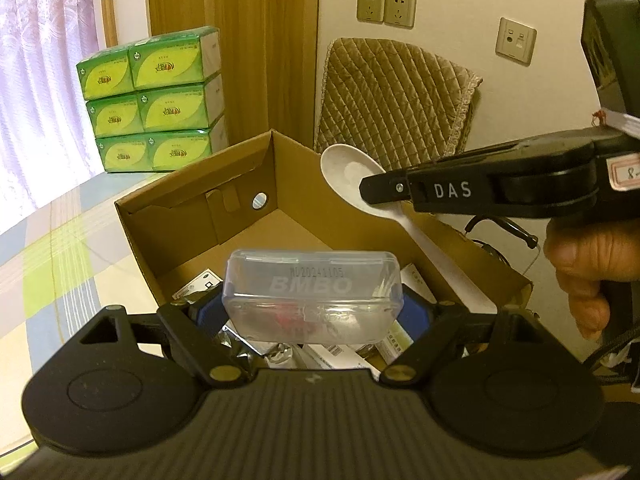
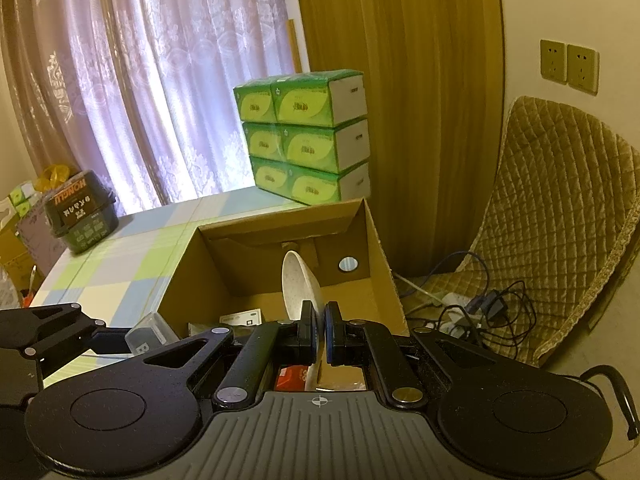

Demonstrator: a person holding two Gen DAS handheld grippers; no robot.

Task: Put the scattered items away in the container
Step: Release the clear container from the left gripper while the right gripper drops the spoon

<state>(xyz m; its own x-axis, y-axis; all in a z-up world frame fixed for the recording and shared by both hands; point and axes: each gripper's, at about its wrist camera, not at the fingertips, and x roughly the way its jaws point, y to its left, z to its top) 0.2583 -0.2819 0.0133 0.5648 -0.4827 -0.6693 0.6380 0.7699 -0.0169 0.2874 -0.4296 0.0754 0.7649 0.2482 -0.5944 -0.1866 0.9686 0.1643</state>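
Now my left gripper clamps a clear case marked BMBO above the carton of packets. My right gripper pinches a spoon.

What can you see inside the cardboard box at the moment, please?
Inside the cardboard box lie white packets and a red pack; the clear case and grippers hide the rest.

Dim yellowish light, bright curtain, fisheye edges

Stacked green tissue packs stand on the checked worktop at twelve o'clock. A black tub sits at nine, a quilted chair with tangled cables at three.
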